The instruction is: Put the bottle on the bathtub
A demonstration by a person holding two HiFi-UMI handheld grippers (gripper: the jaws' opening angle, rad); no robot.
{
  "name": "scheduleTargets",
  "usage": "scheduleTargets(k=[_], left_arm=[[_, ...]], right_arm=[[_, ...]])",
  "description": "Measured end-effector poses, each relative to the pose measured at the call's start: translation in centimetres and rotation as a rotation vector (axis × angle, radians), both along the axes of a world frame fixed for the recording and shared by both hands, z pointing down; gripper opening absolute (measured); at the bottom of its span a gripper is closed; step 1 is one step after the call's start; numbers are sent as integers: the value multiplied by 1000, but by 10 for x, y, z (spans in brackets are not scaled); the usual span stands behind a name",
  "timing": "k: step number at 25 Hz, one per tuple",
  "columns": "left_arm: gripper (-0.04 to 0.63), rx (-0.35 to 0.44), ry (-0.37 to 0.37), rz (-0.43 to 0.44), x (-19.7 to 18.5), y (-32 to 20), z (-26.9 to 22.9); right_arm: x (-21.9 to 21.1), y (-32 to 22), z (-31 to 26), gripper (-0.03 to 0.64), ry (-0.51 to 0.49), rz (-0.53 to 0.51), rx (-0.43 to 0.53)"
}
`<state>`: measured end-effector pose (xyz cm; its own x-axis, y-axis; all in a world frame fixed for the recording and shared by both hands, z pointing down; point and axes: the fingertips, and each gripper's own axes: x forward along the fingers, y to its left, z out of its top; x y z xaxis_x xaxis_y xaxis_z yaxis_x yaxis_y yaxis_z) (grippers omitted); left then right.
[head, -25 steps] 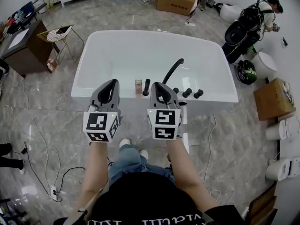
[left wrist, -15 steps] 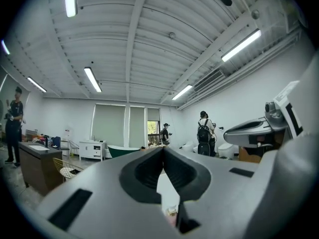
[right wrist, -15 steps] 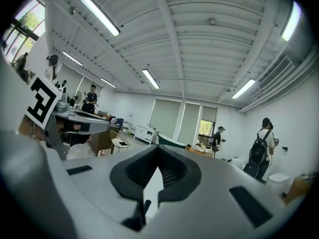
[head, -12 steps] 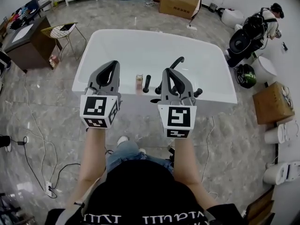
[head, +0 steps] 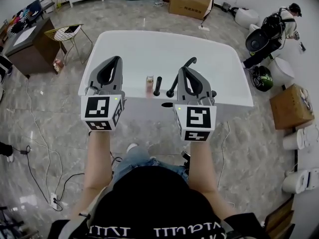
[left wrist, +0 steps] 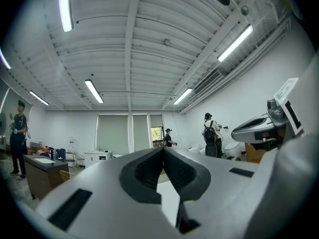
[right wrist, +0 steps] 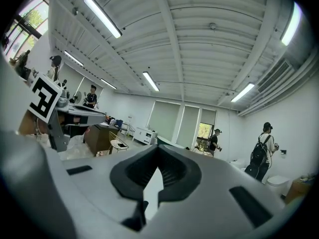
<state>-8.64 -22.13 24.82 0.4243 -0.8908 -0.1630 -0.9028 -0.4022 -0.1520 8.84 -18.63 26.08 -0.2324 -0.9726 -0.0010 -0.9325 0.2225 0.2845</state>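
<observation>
On the near rim of the bathtub [head: 229, 96] the bottle [head: 149, 85] stands upright, between the left gripper [head: 114, 59] and the right gripper [head: 182, 69]. Both grippers have their jaws pressed together and hold nothing.

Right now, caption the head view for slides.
Left gripper and right gripper, both shut, flank the bottle on bathtub rim.

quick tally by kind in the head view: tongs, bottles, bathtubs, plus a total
tongs: 2, the left tongs and the right tongs
bottle: 1
bathtub: 1
total: 4
</observation>
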Motion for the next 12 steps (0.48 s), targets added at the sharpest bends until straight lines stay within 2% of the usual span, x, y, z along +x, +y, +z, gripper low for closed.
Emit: scheduleTargets(k=[3, 12], left_arm=[[12, 10, 12, 3, 1, 1, -6], [12, 32, -26, 24, 14, 3, -7]], right_arm=[[4, 2, 0, 14, -9, 11, -2], [7, 6, 1, 14, -25, 17, -3]])
